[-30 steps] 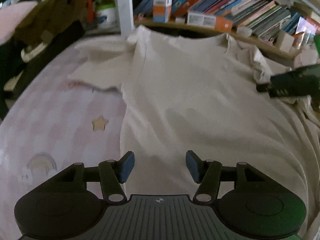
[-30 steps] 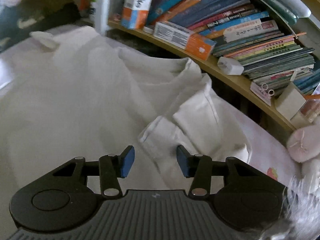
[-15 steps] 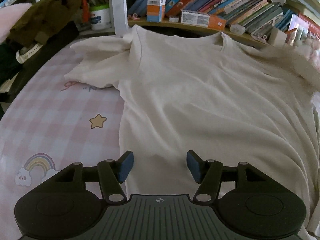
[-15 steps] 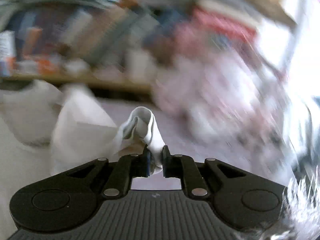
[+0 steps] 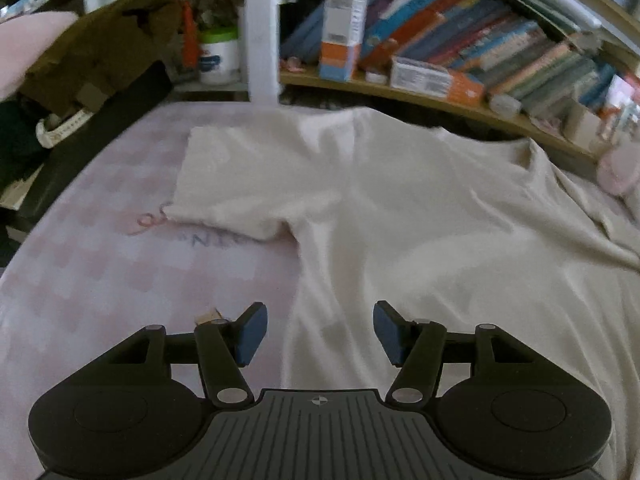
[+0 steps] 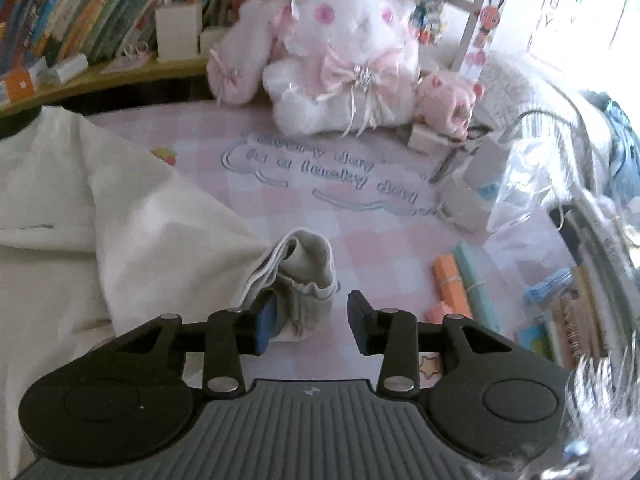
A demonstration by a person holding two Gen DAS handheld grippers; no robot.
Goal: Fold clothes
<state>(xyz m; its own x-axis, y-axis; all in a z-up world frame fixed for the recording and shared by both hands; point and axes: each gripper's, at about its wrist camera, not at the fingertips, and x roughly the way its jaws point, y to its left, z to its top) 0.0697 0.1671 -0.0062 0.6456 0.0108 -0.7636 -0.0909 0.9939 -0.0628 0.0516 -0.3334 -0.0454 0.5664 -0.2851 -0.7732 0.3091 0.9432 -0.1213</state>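
A cream T-shirt (image 5: 420, 216) lies spread on a pink checked mat (image 5: 120, 264), its left sleeve (image 5: 248, 184) flat toward the shelf. My left gripper (image 5: 316, 330) is open and empty, low over the shirt's left side edge. In the right wrist view the shirt (image 6: 120, 216) fills the left, and its right sleeve end (image 6: 300, 280) stands bunched up between the fingers of my right gripper (image 6: 310, 322), which is open; the cloth touches the left pad.
A bookshelf (image 5: 460, 52) runs along the far edge. A brown bag and dark clutter (image 5: 92, 60) sit at the far left. A white plush rabbit (image 6: 340, 52), a small pink plush (image 6: 448, 100), a plastic bag (image 6: 532, 184) and stationery (image 6: 464, 280) crowd the right.
My right gripper, shut on the sleeve end half a second ago, has carried it out to the right and opened. My left gripper has shifted left toward the shirt's side edge.
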